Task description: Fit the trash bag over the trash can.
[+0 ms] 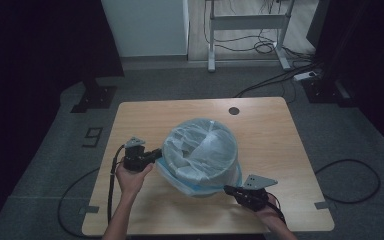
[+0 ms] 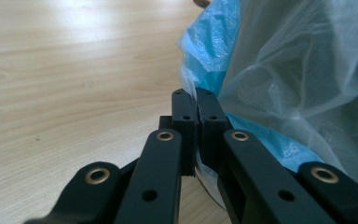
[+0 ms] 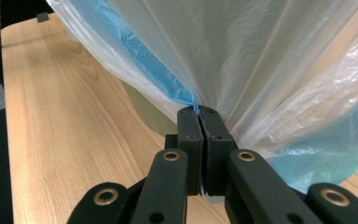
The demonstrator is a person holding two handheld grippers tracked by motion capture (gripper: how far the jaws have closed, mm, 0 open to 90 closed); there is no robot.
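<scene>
From my high view the lined bin (image 1: 200, 152) blocks the middle of the table (image 1: 260, 125). Bare wood runs from ten round to two o'clock, and a strip along six. My left gripper (image 1: 156, 154) at nine and right gripper (image 1: 228, 189) at five crowd the bin's flanks.

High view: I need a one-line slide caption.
Left gripper and right gripper, both shut on the plastic bag, stretch it over a bin on the wooden table.

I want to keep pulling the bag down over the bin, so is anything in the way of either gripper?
Nothing visible. The left gripper and right gripper are both already shut on the bag, with bare table beneath.
</scene>
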